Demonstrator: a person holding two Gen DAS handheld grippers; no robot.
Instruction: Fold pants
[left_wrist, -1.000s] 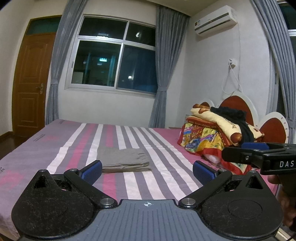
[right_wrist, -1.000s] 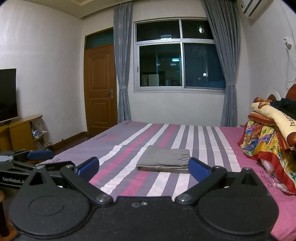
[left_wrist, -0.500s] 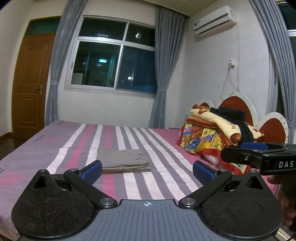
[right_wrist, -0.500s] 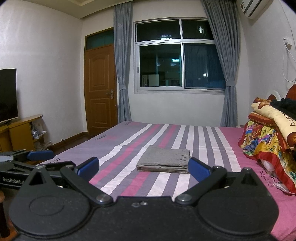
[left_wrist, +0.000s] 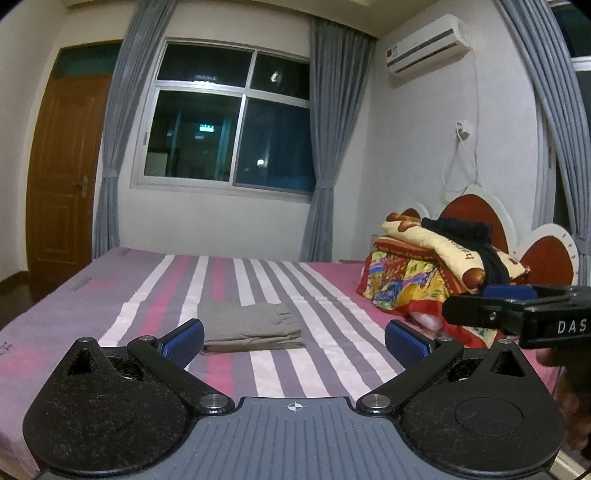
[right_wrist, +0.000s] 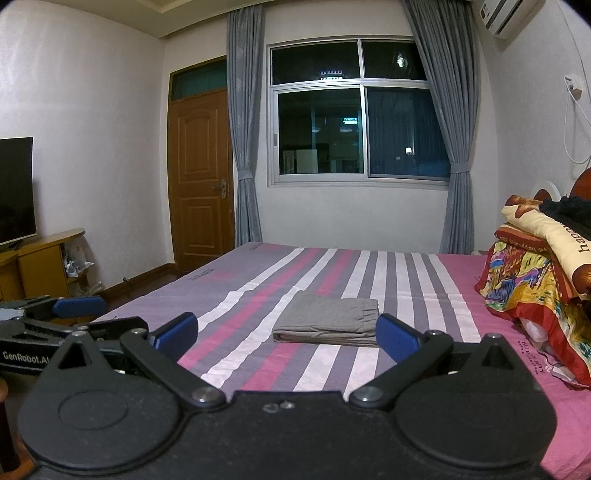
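Grey pants (right_wrist: 327, 324) are sitting folded on the striped bed (right_wrist: 424, 280) — both the left gripper (left_wrist: 294, 338) and right gripper (right_wrist: 287, 334) are hanging back, jaws wide open, holding nothing. Soft, floppy cloth — probably best pinching the folded edge.

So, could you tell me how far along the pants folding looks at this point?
It looks finished: the grey pants lie as a compact folded stack on the striped bed. Nothing is in hand; the left gripper and right gripper are both open, held back from the stack and touching nothing. Nothing visibly remains, apart perhaps from putting the pants away.
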